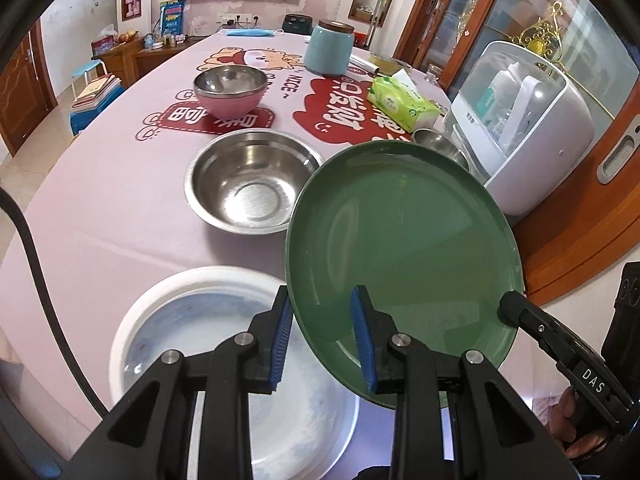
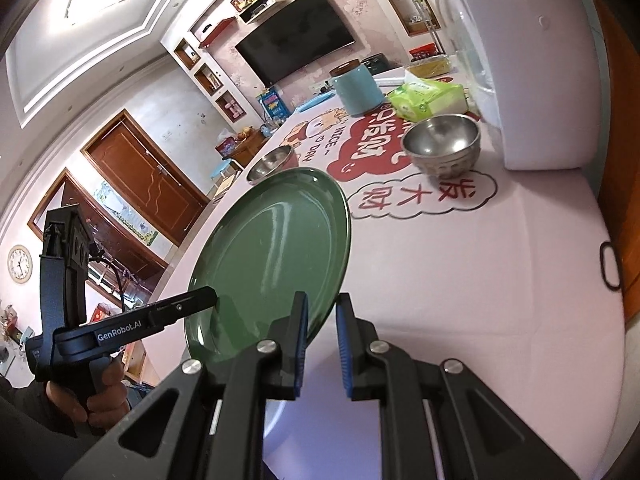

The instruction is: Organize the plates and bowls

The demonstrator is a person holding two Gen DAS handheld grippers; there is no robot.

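Note:
A dark green plate (image 1: 404, 236) hangs tilted above the pink tablecloth, held at two sides. My left gripper (image 1: 321, 304) is shut on its near-left rim, one blue pad under the rim and one on top. My right gripper (image 2: 322, 304) is shut on the opposite edge of the green plate (image 2: 272, 248). A white plate with a bluish centre (image 1: 168, 320) lies on the cloth below my left gripper. Beyond it stand a wide steel bowl (image 1: 252, 184), a pink bowl with a steel lining (image 1: 230, 92) and a small steel bowl (image 2: 440, 144).
A white countertop appliance (image 1: 532, 120) stands at the table's right edge. A green tissue pack (image 1: 400, 100) and a teal canister (image 1: 328, 48) sit further back. A hand (image 2: 100, 396) holds the left gripper's handle. Wooden cabinets line the wall at right.

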